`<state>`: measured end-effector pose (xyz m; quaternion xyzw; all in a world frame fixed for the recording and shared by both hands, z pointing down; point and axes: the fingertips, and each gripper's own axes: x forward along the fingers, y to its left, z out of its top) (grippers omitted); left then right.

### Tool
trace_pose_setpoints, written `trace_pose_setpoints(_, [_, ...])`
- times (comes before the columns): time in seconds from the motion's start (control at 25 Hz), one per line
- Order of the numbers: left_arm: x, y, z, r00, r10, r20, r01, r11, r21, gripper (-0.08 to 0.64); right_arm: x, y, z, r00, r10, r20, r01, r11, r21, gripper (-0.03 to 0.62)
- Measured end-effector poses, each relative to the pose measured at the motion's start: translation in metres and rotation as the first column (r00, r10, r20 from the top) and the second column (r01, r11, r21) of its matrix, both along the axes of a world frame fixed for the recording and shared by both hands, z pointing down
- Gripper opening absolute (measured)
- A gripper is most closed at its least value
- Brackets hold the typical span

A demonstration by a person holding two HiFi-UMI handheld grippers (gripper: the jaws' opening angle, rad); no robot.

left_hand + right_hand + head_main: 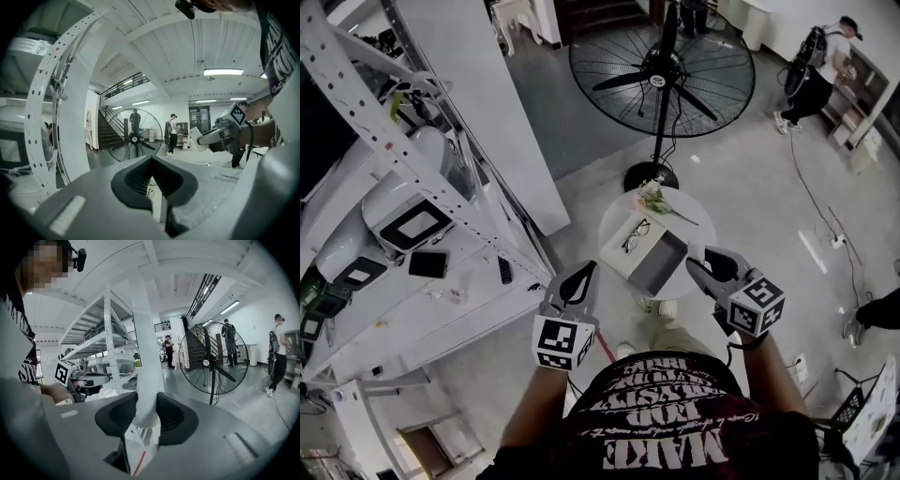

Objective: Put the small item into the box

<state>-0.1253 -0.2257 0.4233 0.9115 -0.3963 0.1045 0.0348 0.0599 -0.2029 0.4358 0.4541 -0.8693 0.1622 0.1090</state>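
Two grippers: both hover at the near side of the round table (698, 228), touching nothing on it.
Left gripper (584, 274): off the table's near-left edge; jaws pressed together, nothing between them.
Glasses (636, 234): most likely the small item; lying flat on the white lid (617, 249) on the table's left half, not yet in the box (661, 264).
Handling: probably light, thin-framed and fragile at the lenses, with a smooth frame that could slip; a gentle pinch across the bridge or one temple arm looks safest.
Flower sprig (654, 199): at the table's far edge, apart from the glasses; soft and easily crushed.
Box: open at the table's near edge, touching the lid; its grey inside shows nothing.
Right gripper (697, 266): over the table's near-right edge, just beside the box; jaws parted and empty, only a distant white pillar (140, 333) showing through the gap.
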Motion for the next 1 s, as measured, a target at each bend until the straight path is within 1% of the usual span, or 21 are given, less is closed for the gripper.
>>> trace_pose_setpoints(0.12, [-0.004,0.001,0.002,0.999,-0.001,0.054,0.000,0.999,0.033,0.000,-0.010,-0.006,0.000,1.000,-0.022,-0.001,0.022,1.000,0.005,0.158])
trace_pose_setpoints(0.2, [-0.005,0.001,0.003,0.998,-0.001,0.064,-0.002,0.999,0.040,0.000,-0.016,-0.010,0.004,0.999,-0.038,-0.004,0.038,0.999,-0.001,0.158])
trace_pose_setpoints(0.44, [-0.009,-0.006,0.015,0.998,-0.029,0.061,0.029,1.000,0.001,0.000,-0.018,-0.020,0.022,0.998,-0.056,-0.006,0.056,0.998,-0.034,0.158])
trace_pose_setpoints(0.76, [0.022,-0.013,0.030,0.996,0.009,0.089,-0.006,0.999,-0.038,0.000,-0.006,-0.040,0.062,0.996,-0.084,-0.014,0.082,0.991,-0.109,0.158])
trace_pose_setpoints(1.0, [0.034,-0.031,0.032,0.995,-0.010,0.101,0.015,0.998,-0.057,0.000,0.005,-0.062,0.095,0.993,-0.115,-0.021,0.110,0.979,-0.169,0.158])
